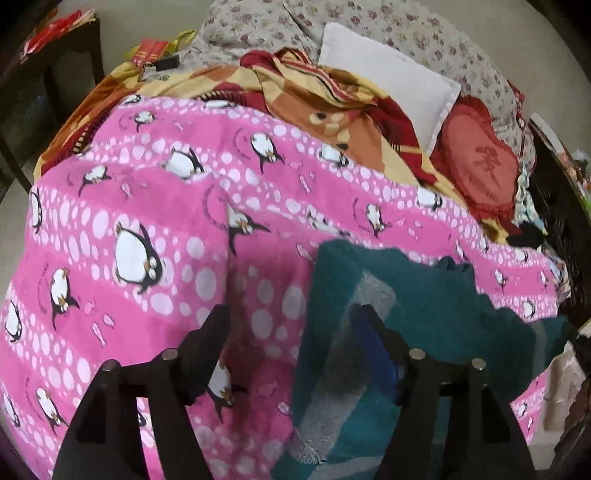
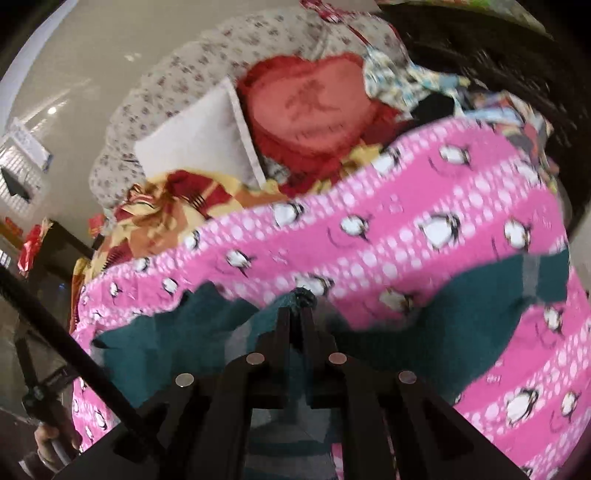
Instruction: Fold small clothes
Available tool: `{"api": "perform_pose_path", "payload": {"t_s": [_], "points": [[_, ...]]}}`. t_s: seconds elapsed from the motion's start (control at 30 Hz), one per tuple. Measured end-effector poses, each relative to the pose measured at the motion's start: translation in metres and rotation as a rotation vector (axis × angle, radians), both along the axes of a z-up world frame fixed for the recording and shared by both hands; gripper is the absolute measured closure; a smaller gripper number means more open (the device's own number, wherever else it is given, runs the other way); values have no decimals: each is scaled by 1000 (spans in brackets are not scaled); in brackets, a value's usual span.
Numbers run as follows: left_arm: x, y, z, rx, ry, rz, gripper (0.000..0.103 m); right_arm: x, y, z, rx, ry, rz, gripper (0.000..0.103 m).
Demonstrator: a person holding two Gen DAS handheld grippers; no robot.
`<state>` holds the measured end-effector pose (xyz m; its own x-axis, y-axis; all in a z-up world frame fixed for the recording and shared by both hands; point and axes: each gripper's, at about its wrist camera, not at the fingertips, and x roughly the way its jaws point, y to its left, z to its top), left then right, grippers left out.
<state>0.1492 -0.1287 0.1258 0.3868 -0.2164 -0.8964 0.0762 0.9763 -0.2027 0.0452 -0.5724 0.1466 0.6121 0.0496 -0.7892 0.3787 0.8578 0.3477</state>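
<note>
A small teal cloth [image 1: 424, 295] with grey stripes lies on a pink penguin blanket [image 1: 147, 221] on the bed. In the left wrist view my left gripper [image 1: 291, 317] is open; its right finger [image 1: 373, 332] is over the cloth's left part and its left finger [image 1: 207, 339] is over the blanket. The cloth's left edge runs between the jaws, and the pads do not press on it. In the right wrist view my right gripper [image 2: 295, 304] is shut on a bunched fold of the teal cloth [image 2: 461, 317], which is lifted and spreads out to both sides of the tips.
Behind the blanket lie a white pillow [image 1: 388, 77], a red heart cushion [image 1: 476, 162], a crumpled orange and yellow cover [image 1: 314, 99] and a floral sheet [image 1: 258, 22]. Dark furniture [image 1: 44, 74] stands at the left. A hand [image 2: 48, 446] shows at the lower left.
</note>
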Motion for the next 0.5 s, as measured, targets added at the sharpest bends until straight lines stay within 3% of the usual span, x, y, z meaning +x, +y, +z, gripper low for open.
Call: {"api": "perform_pose_path", "payload": {"t_s": [0.1,0.23,0.43,0.5], "points": [[-3,-13,-3,36,-12,-32,33,2,-6,-20,-8,61,-22,98],[-4,-29,-11,60,-6,-62,32,-10,-13,-59,71,140,-57,98],[3,-44,-28,71,26,-91,32,-16,-9,-62,77,148,-35,97],[6,-48,-29,68,20,-105,42,-15,-6,-59,65,145,-23,97]]}}
